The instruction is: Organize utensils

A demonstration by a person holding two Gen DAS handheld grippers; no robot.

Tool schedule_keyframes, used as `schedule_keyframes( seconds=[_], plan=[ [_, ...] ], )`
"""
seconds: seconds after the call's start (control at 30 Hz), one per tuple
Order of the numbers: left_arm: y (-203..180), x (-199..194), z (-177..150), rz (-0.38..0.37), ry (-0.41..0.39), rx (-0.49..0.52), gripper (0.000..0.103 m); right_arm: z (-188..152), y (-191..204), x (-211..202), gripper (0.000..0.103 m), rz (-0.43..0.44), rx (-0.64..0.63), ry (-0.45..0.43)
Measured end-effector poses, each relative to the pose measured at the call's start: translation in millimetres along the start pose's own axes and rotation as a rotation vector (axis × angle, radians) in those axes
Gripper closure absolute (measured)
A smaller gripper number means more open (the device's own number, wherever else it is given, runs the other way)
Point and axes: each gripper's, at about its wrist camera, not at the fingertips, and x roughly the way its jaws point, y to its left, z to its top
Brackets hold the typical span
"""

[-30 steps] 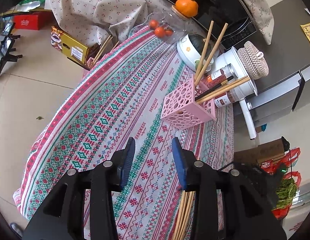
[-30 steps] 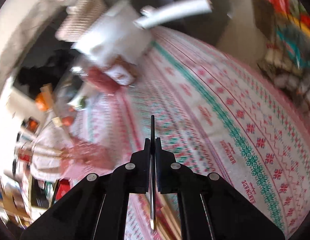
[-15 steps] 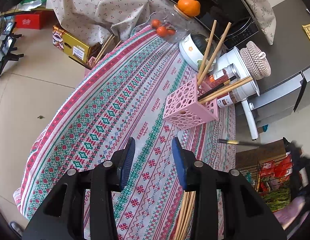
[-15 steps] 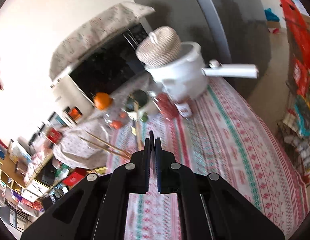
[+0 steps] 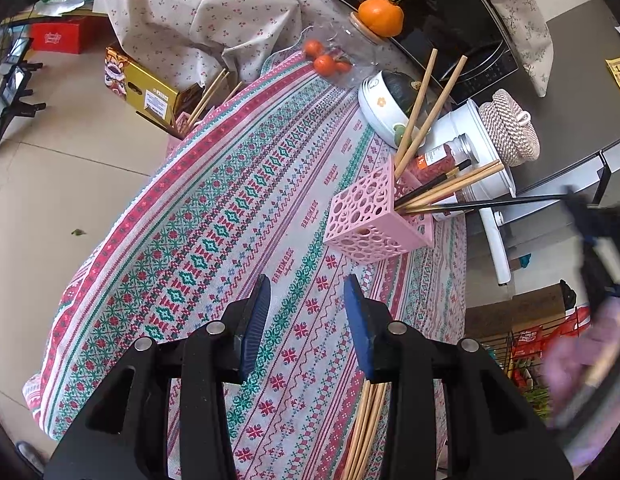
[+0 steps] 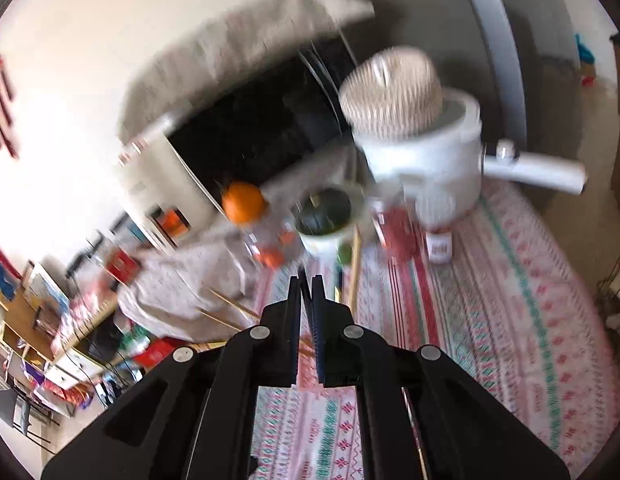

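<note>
A pink perforated holder (image 5: 370, 216) stands on the patterned tablecloth (image 5: 213, 216) with several wooden chopsticks (image 5: 424, 108) and a black one leaning in it. My right gripper (image 5: 576, 202), blurred at the right edge, grips the end of a black chopstick (image 5: 490, 203) whose gold tip rests inside the holder. In the right wrist view the right gripper (image 6: 305, 280) shows only a narrow slit, its jaws beginning to open. My left gripper (image 5: 305, 312) hangs open above the cloth with nothing between its fingers. A bundle of wooden chopsticks (image 5: 366, 428) lies beneath its right finger.
Behind the holder are a white pot (image 5: 478, 148) with a woven lid (image 5: 508, 128), spice jars (image 5: 442, 156), a bowl (image 5: 384, 108), small tomatoes (image 5: 326, 62) and an orange (image 5: 380, 16). The table edge drops to tiled floor (image 5: 61, 184) on the left. A gloved hand (image 5: 582, 360) holds the right gripper.
The right gripper rose off the table with the black chopstick and carried it to the pink holder, where its tip now sits. The left gripper stayed still and open.
</note>
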Motion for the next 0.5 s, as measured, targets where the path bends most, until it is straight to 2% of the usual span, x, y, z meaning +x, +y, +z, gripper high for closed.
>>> schedule_keyframes(
  seconds=[0.07,0.27,0.33,0.4,0.5],
  plan=[
    [-1,-1,-1,-0.003,-0.001,0.008,0.067,-12,-11,12,0.092,-0.008,0.012,0.027],
    [-11,0,-6,0.003,-0.002,0.050,0.066,-40,-29,0,0.089,-0.041,-0.049,0.063],
    [-17,2,-10,0.008,0.001,0.074,0.063,-50,-36,-1,0.079,-0.057,-0.072,0.088],
    [-26,4,-15,0.020,-0.006,0.110,0.060,-62,-46,-1,0.058,-0.080,-0.086,0.115],
    [-39,5,-24,0.033,-0.023,0.168,0.055,-78,-59,0,0.055,-0.111,-0.106,0.145]
  ],
)
